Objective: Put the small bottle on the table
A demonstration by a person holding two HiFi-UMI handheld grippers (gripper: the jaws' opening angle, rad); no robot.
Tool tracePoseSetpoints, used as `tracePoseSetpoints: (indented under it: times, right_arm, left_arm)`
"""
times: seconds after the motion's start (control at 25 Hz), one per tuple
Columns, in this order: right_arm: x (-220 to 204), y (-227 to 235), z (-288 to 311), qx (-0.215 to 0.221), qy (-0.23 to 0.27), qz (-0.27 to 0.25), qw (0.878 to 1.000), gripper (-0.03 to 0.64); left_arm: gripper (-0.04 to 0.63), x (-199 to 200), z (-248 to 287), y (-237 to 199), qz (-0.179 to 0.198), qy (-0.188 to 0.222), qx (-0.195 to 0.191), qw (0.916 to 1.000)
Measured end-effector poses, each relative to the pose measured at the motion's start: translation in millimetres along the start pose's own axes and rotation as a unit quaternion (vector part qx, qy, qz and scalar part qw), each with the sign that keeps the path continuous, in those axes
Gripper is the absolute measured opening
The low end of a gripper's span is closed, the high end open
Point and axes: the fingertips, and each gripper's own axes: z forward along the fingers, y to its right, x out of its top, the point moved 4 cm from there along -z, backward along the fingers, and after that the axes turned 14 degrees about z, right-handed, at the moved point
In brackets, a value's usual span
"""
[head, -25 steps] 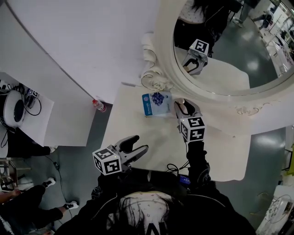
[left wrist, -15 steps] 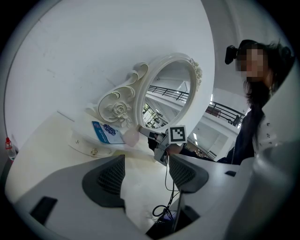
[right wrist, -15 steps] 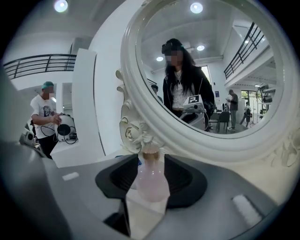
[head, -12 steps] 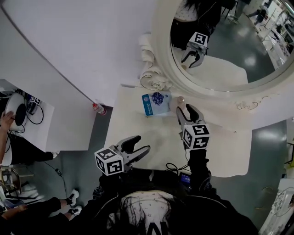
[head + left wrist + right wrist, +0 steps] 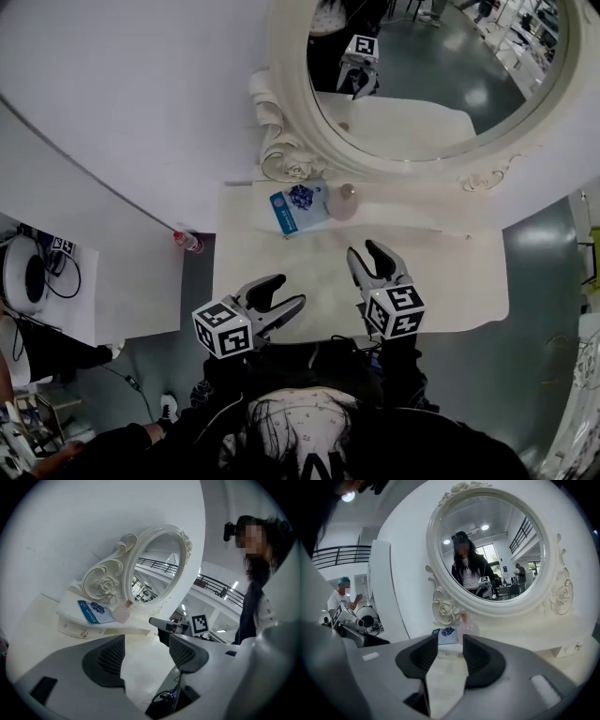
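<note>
- While the small bottle stands free on the raised drawer shelf at the foot of the oval mirror, nothing steadies it. It looks set down, I'd say, yet it sits on the shelf and not on the vanity table's lower top. That could be judged the wrong spot.
- The right gripper hovers over the lower top, well short of the bottle. Its jaws have just been opening and gape wide with nothing between them. A careless push forward from here could clip the bottle with a jaw tip.
- The bottle looks pale pink, round-bodied and narrow at the neck. To my eye that shape tips easily, and once down it may roll off the shelf front onto the lower top, or further.
- A blue packet lies just beside the bottle on the same shelf. I cannot tell whether the two touch. If they do, nudging the packet would shift the bottle too.
- The left gripper waits at the table's near edge, jaws apart and empty. It is far from the shelf, so its risk is small unless it sweeps across toward the mirror.
- A dark cable lies at the near edge below the grippers. Either tool catching it could jerk a hand and jolt the table, which is enough to rock a light bottle.
</note>
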Motion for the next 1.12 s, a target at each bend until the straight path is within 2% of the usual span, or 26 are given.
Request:
tracePoseSetpoints:
  times: [0.36, 0.56, 0.8, 1.12]
  right_arm:
    - [-20.0, -30.0, -54.2, -0.043, 0.029, 0.017, 0.999, 0.170]
    - [-28.7, -54.1, -72.4, -0.040, 0.024, 0.007, 0.999, 0.170]
    - [-35.2, -66.5, -92.7, -0.028, 0.018, -0.009, 0.999, 0.161]
    - [-37.8, -62.9, -140.7, 0.003, 0.023, -0.025, 0.999, 0.121]
  left_arm:
    - [0.291, -7.3, 12.0, 19.5, 0.026, -0.029, -0.088, 0.9954]
    - [0.291, -14.6, 17.7, 32.9, 0.026, -0.034, -0.119, 0.9919]
    - [0.290, -18.8, 21.6, 55.8, 0.033, -0.027, -0.133, 0.9902]
    - [0.282, -21.6, 25.1, 97.5, 0.044, -0.005, -0.104, 0.9936]
